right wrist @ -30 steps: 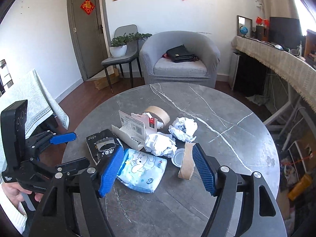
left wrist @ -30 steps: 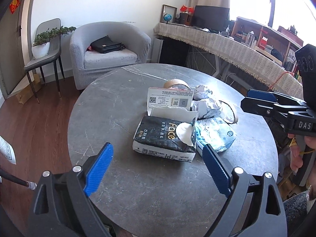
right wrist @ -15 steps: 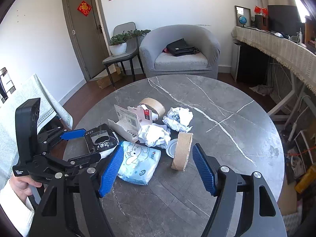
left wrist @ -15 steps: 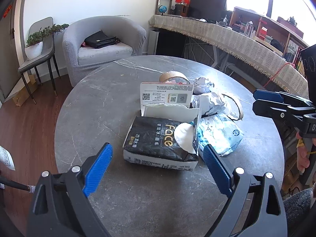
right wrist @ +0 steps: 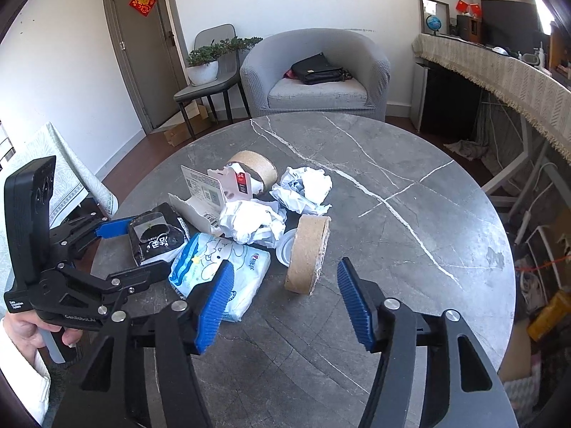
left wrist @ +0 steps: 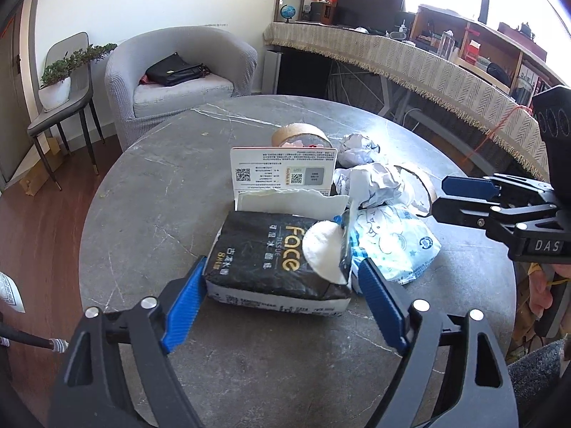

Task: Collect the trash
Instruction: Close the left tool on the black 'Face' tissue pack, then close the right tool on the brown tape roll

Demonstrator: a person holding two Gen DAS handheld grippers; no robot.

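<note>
Table (left wrist: 150,192): round grey marble, trash heaped near centre.
Left gripper (left wrist: 282,285): jaws just closing, blue pads flanking black tissue pack (left wrist: 271,253), contact unclear.
Right gripper (right wrist: 282,301): jaws just closing, still spread; cardboard tape roll (right wrist: 308,253) on edge at 12 o'clock, untouched.

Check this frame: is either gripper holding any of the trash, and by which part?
Left gripper: its closing fingers sit against the black tissue pack's near-end sides; firm hold unclear. Right gripper: nothing between its fingers.
</note>
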